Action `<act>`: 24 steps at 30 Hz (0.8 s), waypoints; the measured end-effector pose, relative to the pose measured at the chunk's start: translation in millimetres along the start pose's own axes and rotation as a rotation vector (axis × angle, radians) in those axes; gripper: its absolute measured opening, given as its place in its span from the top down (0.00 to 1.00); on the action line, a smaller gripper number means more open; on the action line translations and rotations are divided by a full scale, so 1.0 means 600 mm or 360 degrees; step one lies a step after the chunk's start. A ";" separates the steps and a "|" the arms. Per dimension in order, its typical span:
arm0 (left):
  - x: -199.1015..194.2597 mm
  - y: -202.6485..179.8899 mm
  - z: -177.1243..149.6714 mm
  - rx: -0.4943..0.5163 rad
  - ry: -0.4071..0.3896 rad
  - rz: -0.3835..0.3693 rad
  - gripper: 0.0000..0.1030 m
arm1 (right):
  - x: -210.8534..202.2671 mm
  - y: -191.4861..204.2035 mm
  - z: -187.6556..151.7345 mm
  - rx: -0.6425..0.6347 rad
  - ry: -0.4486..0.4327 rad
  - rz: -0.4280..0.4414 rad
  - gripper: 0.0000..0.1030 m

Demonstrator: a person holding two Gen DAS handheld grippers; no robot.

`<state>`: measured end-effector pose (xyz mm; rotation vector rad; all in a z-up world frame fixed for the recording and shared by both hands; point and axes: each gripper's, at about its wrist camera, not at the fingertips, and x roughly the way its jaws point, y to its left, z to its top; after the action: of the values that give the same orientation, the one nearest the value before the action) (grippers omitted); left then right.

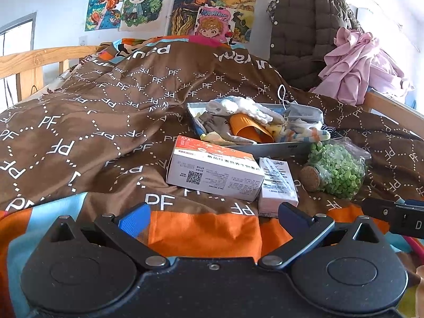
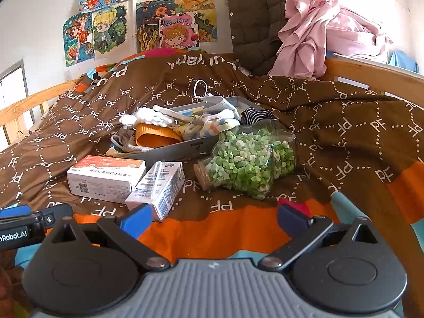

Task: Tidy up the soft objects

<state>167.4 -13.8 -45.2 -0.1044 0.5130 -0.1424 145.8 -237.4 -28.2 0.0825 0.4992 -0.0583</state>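
Hovering low over the orange band of the quilt (image 1: 201,233), the left gripper (image 1: 212,217) and right gripper (image 2: 214,218) both stand with jaws spread wide and hold nothing. The soft items, small socks and cloths, lie heaped in a shallow grey tray (image 2: 169,151) on the bed, around an orange cup (image 2: 156,135) lying on its side.

Hazards, as judged from this position:
- A white-and-orange carton (image 1: 214,172) and a small drink carton (image 2: 156,188) lie between the grippers and the tray; a straight reach could push them.
- A corked glass jar of green pieces (image 2: 249,167) lies on its side touching the tray's near corner; a nudge could roll it.
- The tangled fabrics may lift together, dragging the cup.
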 end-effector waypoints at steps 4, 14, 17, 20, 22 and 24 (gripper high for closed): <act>-0.005 0.002 0.000 -0.0017 -0.0025 -0.0044 0.01 | 0.000 0.001 0.000 -0.0006 0.0010 0.0004 0.00; -0.006 0.001 -0.001 -0.0014 -0.0029 -0.0047 0.01 | 0.000 0.003 0.000 -0.0014 0.0008 0.0006 0.00; -0.006 0.001 -0.002 -0.0013 -0.0027 -0.0045 0.01 | 0.000 0.003 0.001 -0.0015 0.0007 0.0007 0.00; -0.006 0.001 -0.002 -0.0012 -0.0029 -0.0046 0.01 | 0.001 0.005 0.001 -0.0020 0.0011 0.0010 0.00; -0.006 0.001 -0.002 -0.0011 -0.0029 -0.0048 0.01 | 0.002 0.006 0.001 -0.0035 0.0010 0.0007 0.00; -0.006 0.000 -0.002 -0.0010 -0.0021 -0.0044 0.01 | 0.003 0.007 0.001 -0.0043 0.0010 0.0006 0.00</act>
<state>163.8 -13.0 -44.8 -0.1188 0.4989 -0.1672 147.8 -233.1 -28.3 0.0573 0.5059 -0.0477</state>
